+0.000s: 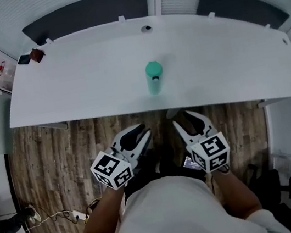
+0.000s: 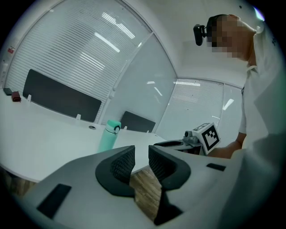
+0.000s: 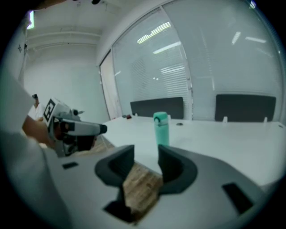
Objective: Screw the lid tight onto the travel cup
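Observation:
A teal travel cup stands upright near the middle of the white table, with its lid sitting on top. The cup also shows in the left gripper view and in the right gripper view, well beyond the jaws. My left gripper and right gripper hang side by side over the wooden floor, short of the table's near edge. The left gripper has a narrow gap between its pads and nothing in it. The right gripper stands wider, also empty.
Small dark and red objects lie at the table's far left corner, and a cable hole sits at the far edge. Dark panels line the wall behind. A power strip lies on the floor at left, a chair base at right.

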Motion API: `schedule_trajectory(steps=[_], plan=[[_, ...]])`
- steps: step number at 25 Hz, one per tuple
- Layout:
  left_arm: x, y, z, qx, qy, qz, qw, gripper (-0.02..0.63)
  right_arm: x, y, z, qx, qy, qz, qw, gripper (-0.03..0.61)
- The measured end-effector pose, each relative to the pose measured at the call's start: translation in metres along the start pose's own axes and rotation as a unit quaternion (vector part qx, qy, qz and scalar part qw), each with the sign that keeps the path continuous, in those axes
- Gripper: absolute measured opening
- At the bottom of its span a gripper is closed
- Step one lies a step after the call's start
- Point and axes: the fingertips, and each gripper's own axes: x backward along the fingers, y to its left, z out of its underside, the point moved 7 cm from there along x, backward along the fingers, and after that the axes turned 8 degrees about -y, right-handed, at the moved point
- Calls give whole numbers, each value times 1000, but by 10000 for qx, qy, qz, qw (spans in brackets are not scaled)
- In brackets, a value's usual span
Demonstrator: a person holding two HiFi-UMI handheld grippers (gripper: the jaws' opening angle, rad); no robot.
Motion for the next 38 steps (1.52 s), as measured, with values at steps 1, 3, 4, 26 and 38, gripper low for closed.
schedule_trajectory(steps=[1, 3, 4, 26, 38], plan=[[0, 1, 0, 1, 18, -2, 10000, 101, 0, 1, 0, -6, 7, 5, 10000, 160], [0, 5, -2, 11, 42, 26, 10000, 103, -2, 2, 0, -27, 31, 32, 10000, 160], [-1, 7, -3, 16, 54, 53, 10000, 105, -4, 2, 0, -36, 38, 59, 10000, 160], [-61, 86, -23, -436, 281, 563, 9971, 167, -82, -23, -42, 276, -154, 526, 9981, 161], [-115, 124, -7, -1032, 821, 873, 9874, 295, -133, -37, -58, 532, -7, 356, 9979, 237]])
